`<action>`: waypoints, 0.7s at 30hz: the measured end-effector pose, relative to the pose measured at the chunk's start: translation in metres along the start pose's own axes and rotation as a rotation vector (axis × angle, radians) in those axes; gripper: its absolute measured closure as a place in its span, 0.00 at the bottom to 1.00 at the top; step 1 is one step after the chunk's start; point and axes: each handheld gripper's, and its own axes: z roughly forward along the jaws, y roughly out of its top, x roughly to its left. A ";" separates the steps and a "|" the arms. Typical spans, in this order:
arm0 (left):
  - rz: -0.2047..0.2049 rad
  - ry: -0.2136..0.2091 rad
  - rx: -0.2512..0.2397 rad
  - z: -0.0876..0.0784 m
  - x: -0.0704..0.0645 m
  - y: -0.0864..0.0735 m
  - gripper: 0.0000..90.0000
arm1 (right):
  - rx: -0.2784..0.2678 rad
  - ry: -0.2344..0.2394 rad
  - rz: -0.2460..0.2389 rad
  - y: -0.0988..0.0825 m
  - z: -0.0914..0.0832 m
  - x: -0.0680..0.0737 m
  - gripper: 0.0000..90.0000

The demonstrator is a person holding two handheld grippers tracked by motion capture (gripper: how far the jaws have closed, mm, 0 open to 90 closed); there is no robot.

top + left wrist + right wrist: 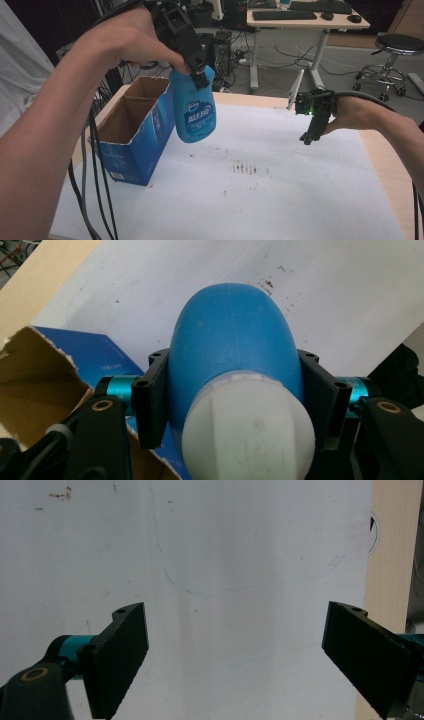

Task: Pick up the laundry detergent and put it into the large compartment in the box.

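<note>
A blue plastic bottle (194,111) with a white cap (249,427) hangs in the air just right of the open blue cardboard box (136,129). My left gripper (200,75) is shut on the bottle's shoulder near the cap; in the left gripper view both black pads press its sides (232,340). My right gripper (311,131) hovers over the white sheet (280,165) at the right, pointing down. In the right gripper view its gripper (235,655) stands open wide with only the white sheet (225,555) beneath.
The box (45,375) stands at the table's left edge, its top flaps open and brown inside. Dark smudges (245,168) mark the sheet's middle. Black cables (95,165) hang at the left. Behind the table stand a desk (305,20) and a stool (395,50).
</note>
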 end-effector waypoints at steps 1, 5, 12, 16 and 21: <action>-0.001 0.003 -0.003 -0.004 0.002 0.000 0.43 | 0.001 0.001 0.001 0.000 0.000 0.000 0.12; -0.003 0.029 0.001 -0.018 0.008 -0.002 0.43 | 0.002 0.003 0.002 0.001 0.000 0.000 0.12; -0.044 0.029 -0.002 -0.030 0.023 -0.012 0.43 | 0.004 0.006 0.005 0.000 0.001 0.000 0.12; -0.071 0.036 -0.002 -0.033 0.035 -0.021 0.43 | 0.002 0.004 0.008 0.000 0.000 0.000 0.12; -0.098 0.049 -0.005 -0.037 0.046 -0.030 0.43 | 0.003 0.005 0.003 0.000 0.002 -0.001 0.12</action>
